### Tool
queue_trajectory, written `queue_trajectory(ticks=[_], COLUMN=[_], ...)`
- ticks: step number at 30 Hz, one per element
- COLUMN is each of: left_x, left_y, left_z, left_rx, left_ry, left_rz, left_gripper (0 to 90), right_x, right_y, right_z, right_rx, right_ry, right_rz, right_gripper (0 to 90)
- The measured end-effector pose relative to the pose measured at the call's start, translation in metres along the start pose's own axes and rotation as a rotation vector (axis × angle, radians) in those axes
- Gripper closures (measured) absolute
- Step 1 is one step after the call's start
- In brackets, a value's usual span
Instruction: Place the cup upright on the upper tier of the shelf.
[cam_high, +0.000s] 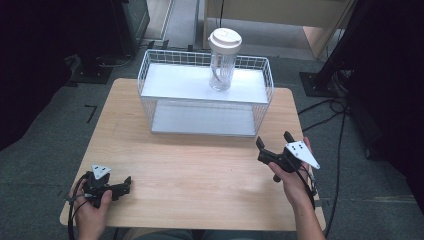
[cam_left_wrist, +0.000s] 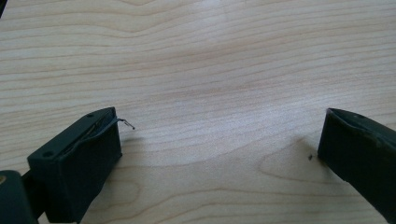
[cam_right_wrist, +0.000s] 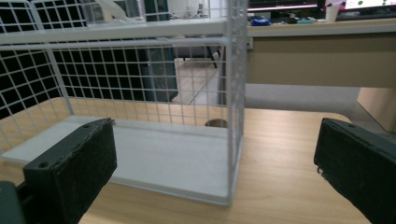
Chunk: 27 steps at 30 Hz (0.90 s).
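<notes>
Right gripper (cam_high: 274, 141) has its jaws spread wide and empty, aimed at the wire rack (cam_high: 260, 112). The bottle (cam_high: 223, 60) stands upright on the rack's top shelf, lid up, long axis vertical. I'd lift up, come in level and clamp mid-body. Left gripper (cam_high: 128, 184) rests open on the surface (cam_high: 200, 175)

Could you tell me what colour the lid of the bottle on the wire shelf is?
White lid, clearest in the high view.
</notes>
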<state>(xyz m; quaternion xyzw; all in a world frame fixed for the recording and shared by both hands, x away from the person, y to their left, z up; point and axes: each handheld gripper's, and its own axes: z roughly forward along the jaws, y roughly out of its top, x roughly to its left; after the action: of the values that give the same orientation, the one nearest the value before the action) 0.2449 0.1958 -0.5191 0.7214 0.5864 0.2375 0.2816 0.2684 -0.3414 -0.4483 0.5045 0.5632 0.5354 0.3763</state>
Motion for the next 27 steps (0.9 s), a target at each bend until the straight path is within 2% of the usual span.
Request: queue_trajectory(ticks=[13,27], left_x=[0.000,0.000], left_y=[0.000,0.000], left_z=[0.000,0.000], left_rx=[0.000,-0.001], left_ry=[0.000,0.000], left_rz=[0.000,-0.002], left_gripper=[0.0,0.0], right_x=[-0.039,-0.067], right_y=[-0.030,-0.057], right_z=[-0.032,-0.067], right_rx=[0.065,0.135], right_ry=[-0.076,-0.120], right_rz=[-0.007,-0.001], right_gripper=[0.0,0.0])
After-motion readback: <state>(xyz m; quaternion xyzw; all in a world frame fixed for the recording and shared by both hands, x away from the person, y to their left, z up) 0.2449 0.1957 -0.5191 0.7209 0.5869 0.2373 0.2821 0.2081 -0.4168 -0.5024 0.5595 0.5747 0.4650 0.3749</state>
